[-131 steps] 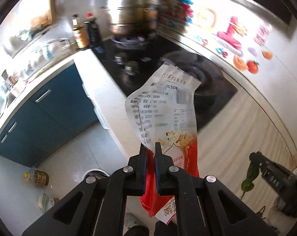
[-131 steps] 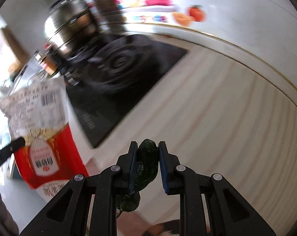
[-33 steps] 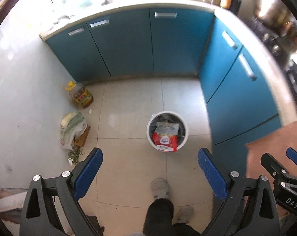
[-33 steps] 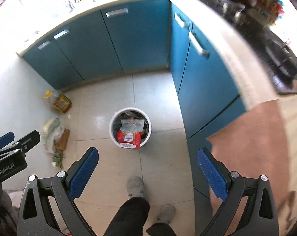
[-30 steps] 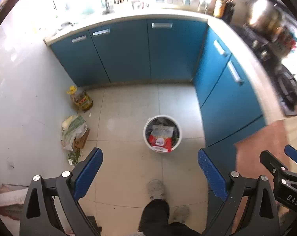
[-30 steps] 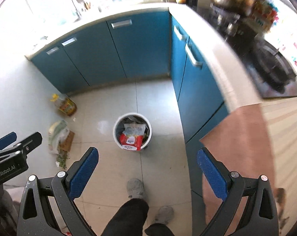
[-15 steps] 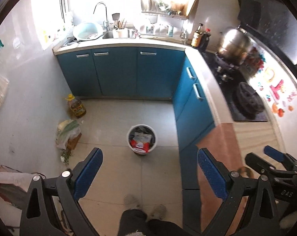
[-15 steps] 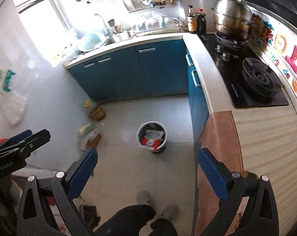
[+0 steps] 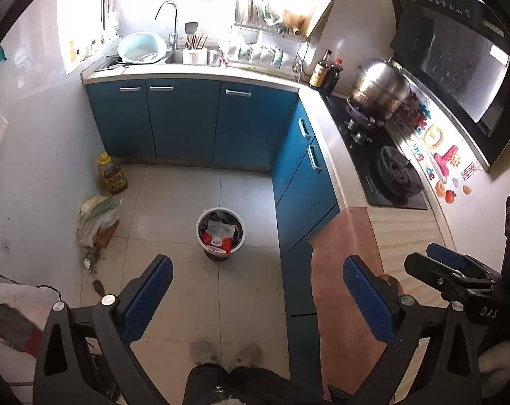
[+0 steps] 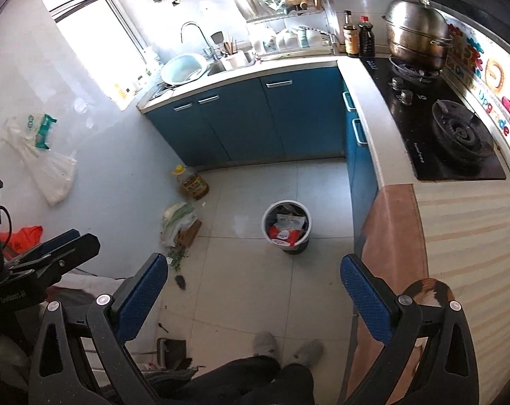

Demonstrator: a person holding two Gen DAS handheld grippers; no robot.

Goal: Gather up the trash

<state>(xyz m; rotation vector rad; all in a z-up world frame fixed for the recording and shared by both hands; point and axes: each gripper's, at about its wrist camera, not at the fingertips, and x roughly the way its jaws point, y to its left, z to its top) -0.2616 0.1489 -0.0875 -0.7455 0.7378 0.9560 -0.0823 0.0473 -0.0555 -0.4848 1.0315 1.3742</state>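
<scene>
With both grippers spread and empty, left gripper (image 9: pixel 256 283) and right gripper (image 10: pixel 253 280) hang high over floor; trash bin (image 9: pixel 220 233) with red-white bag (image 9: pixel 218 238) inside sits below, ahead, nearly centred between jaws; wooden counter (image 10: pixel 471 243) lies right, nearer right gripper.

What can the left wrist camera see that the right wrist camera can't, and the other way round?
Only the left wrist view shows the dark range hood above the stove, and the right hand-held gripper at its edge. Only the right wrist view shows the white plastic bag hanging on the wall, an orange bag below it, and the left hand-held gripper. Both show the white trash bin with the red-and-white packet inside, blue cabinets, the steel pot and the oil bottle.
</scene>
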